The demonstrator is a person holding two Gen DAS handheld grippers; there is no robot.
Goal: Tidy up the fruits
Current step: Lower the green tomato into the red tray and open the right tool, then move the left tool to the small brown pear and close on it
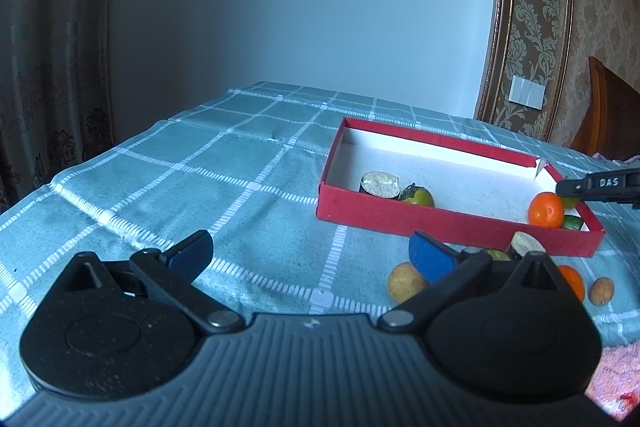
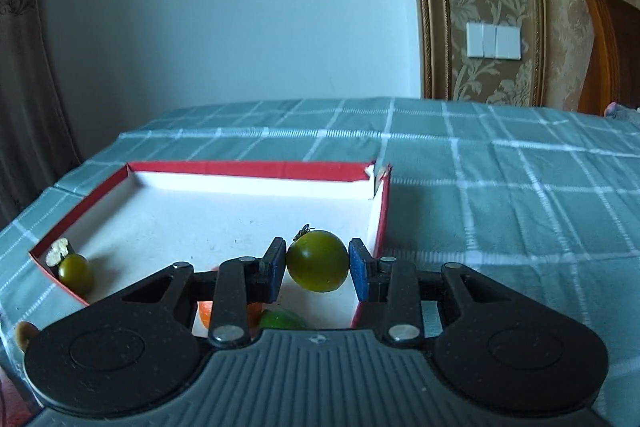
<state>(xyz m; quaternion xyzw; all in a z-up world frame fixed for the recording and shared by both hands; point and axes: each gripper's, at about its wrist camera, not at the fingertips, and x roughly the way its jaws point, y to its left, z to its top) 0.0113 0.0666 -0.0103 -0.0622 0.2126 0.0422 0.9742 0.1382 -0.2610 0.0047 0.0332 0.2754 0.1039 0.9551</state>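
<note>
A shallow red box (image 1: 440,223) with a white inside lies on the checked tablecloth; it also shows in the right wrist view (image 2: 248,169). My right gripper (image 2: 318,263) is shut on a green tomato (image 2: 318,261) and holds it above the box's near right corner. In the box lie an orange (image 1: 546,209), a green fruit (image 1: 573,223), a second green tomato (image 1: 420,197) and a dark cut piece (image 1: 380,184). My left gripper (image 1: 310,253) is open and empty above the cloth, left of the box. A yellow fruit (image 1: 404,281) lies by its right finger.
Outside the box's near side lie a second orange (image 1: 574,281), a small brown fruit (image 1: 601,291) and a cut pale fruit (image 1: 526,243). The right gripper's arm (image 1: 600,185) reaches over the box's right end. A wall and curtain stand behind the table; a wooden chair (image 2: 608,47) is at the right.
</note>
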